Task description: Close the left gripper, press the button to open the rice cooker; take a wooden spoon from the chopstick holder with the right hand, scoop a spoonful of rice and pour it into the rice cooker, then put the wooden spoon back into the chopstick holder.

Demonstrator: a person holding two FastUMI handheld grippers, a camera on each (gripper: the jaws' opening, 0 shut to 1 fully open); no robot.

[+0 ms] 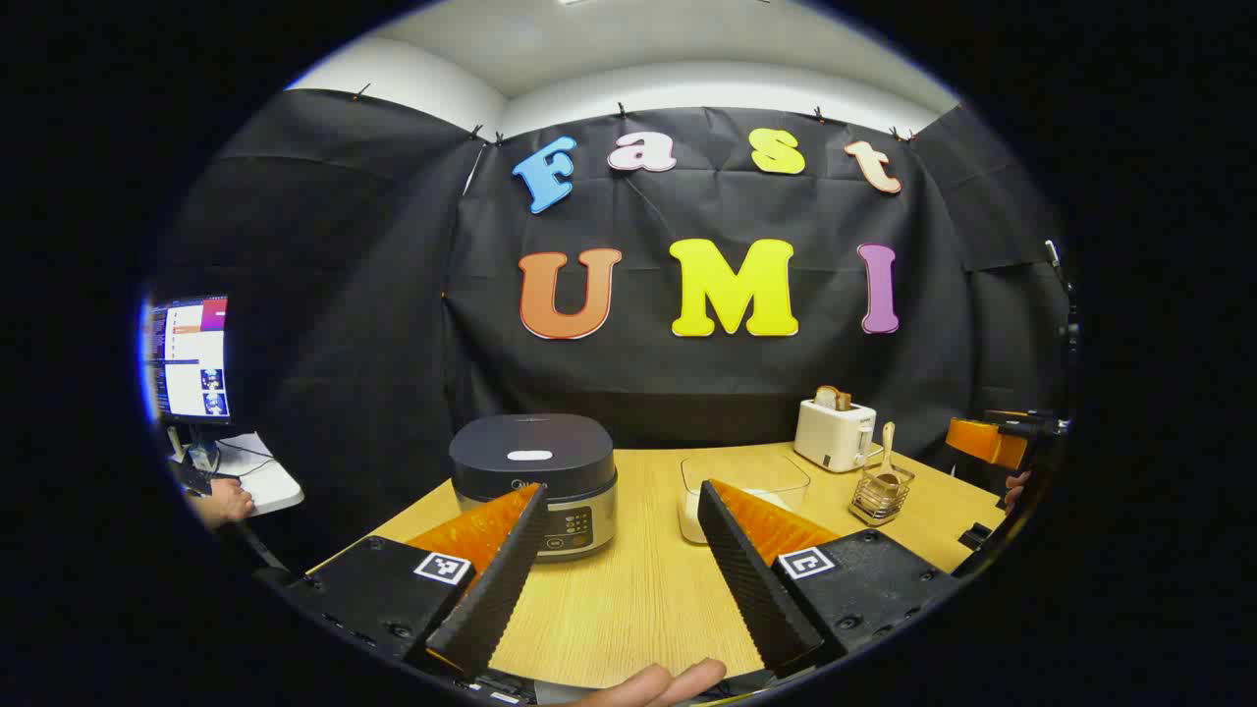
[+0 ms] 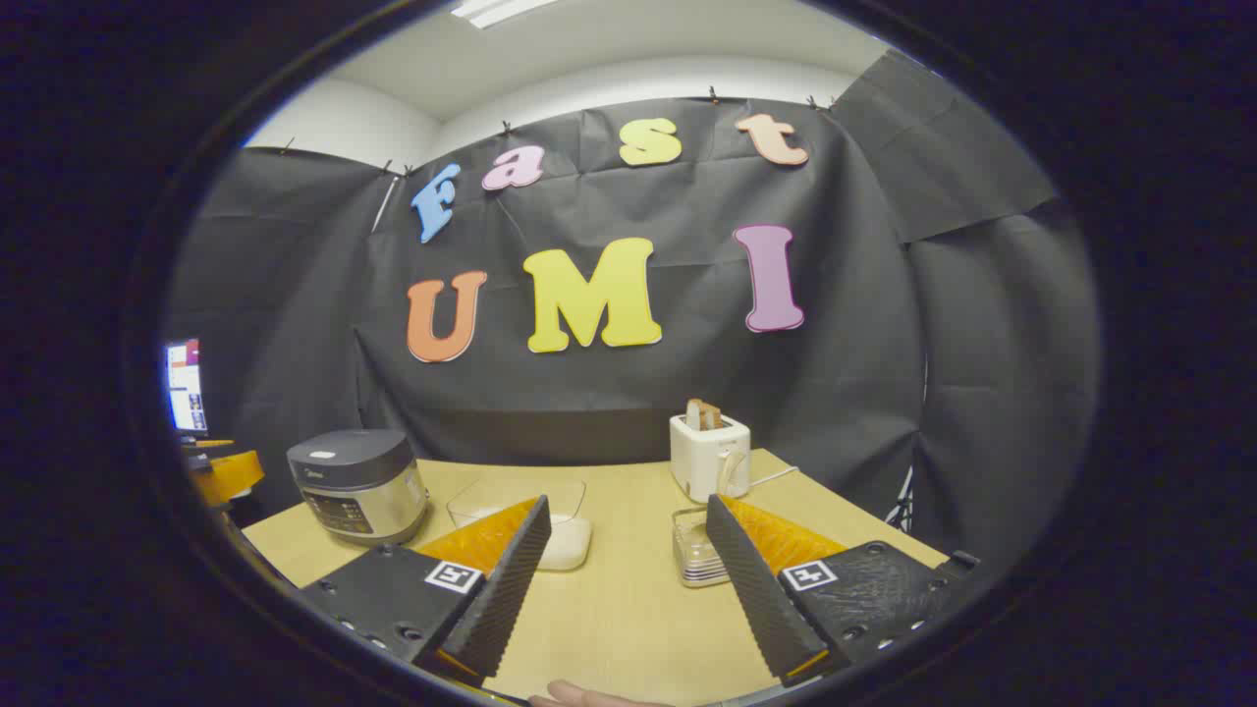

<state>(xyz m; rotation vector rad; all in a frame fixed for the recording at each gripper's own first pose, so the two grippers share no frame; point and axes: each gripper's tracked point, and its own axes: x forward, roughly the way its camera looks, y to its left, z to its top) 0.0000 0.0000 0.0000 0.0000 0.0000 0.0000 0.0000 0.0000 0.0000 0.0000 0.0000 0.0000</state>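
Left gripper (image 1: pixel 621 516) spread, rice cooker (image 1: pixel 533 483) lidded

— Surface? 
— One wooden table (image 1: pixel 638 599), light grain, set against the booth's black cloth wall.

— Items standing on it? 
— Rice cooker (image 1: pixel 535 481), dark lid shut, at the left. Just beside it to the right, a clear container (image 1: pixel 743 488) with white rice in the bottom. Farther right, a wire chopstick holder (image 1: pixel 881 496) with a wooden spoon (image 1: pixel 888 442) upright in it. Behind that, near the wall, a white toaster (image 1: pixel 834 434) holding bread.
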